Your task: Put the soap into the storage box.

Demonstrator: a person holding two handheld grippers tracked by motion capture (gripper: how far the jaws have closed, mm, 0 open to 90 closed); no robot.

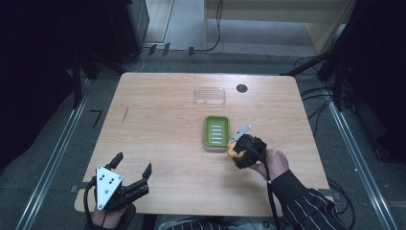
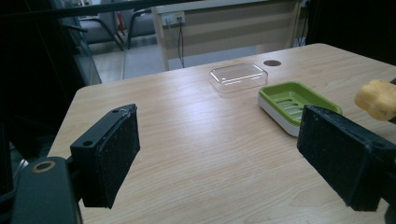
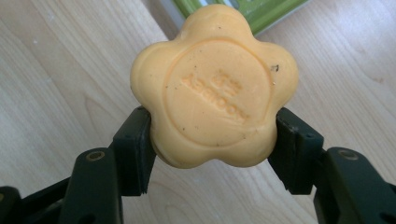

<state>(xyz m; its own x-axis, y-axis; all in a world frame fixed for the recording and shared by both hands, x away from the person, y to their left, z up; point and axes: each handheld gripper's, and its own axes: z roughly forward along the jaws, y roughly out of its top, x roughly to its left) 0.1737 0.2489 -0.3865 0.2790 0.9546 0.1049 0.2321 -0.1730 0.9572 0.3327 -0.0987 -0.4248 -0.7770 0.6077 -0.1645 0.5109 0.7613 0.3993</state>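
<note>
A yellow flower-shaped soap bar (image 3: pixel 215 88) is clamped between the jaws of my right gripper (image 3: pixel 212 140), raised off the wood. From above, that right gripper (image 1: pixel 235 149) and the soap (image 1: pixel 231 151) sit just right of the near end of a green soap dish (image 1: pixel 216 131). The soap (image 2: pixel 377 99) also shows at the right edge of the left gripper view, beyond the green dish (image 2: pixel 299 100). A clear plastic lid (image 1: pixel 209 96) lies farther back. My left gripper (image 1: pixel 131 170) is open at the table's near left corner, its pads (image 2: pixel 114 154) wide apart with nothing between.
A round dark cable hole (image 1: pixel 242 88) lies right of the clear lid (image 2: pixel 238 76). Cables and dark stands ring the light wooden table (image 1: pixel 158 124). A hand in a striped sleeve (image 1: pixel 306 201) comes in at the near right.
</note>
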